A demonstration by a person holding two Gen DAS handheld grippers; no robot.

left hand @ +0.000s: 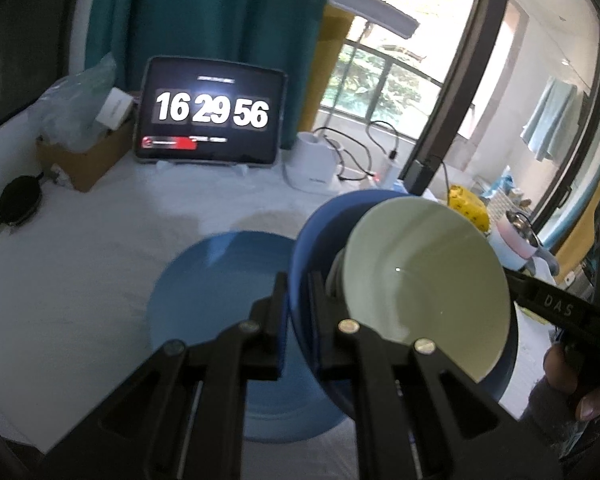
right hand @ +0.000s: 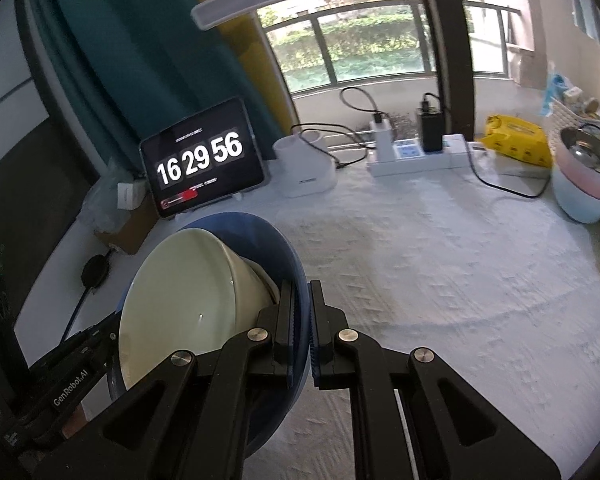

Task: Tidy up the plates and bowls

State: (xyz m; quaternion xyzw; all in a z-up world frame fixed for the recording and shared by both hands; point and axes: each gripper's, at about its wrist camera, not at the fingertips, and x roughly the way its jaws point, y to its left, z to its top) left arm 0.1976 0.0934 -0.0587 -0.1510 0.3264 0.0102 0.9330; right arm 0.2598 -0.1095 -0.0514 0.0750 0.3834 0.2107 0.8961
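A blue bowl (left hand: 300,264) sits in the lower middle of the left wrist view, tilted on edge, with a pale green bowl (left hand: 428,280) nested inside it and leaning out toward the right. Both are lifted clear of the tabletop (left hand: 80,280). The left gripper (left hand: 298,312) has its jaws clamped on the blue bowl's rim, one finger outside the wall and one inside. In the right wrist view the same pair fills the lower left, and the right gripper (right hand: 300,320) is clamped on the opposite part of the blue rim; its jaws stand nearly together with only the thin wall between them. Below the bowls in the left wrist view, a flat blue plate (left hand: 220,300) lies on the white cloth of the tabletop.

Further back, at upper left of both views, a tablet (left hand: 212,114) stands upright showing a clock. A cardboard box (left hand: 84,156) sits just left of it, and a round black puck (left hand: 20,200) on a cable lies nearer the left edge. A white lamp base (left hand: 312,164) stands right of the tablet. In the right wrist view a power strip (right hand: 416,156) with chargers lies at upper centre, a yellow packet (right hand: 516,136) to its right, and stacked pastel bowls (right hand: 584,184) at the right edge.
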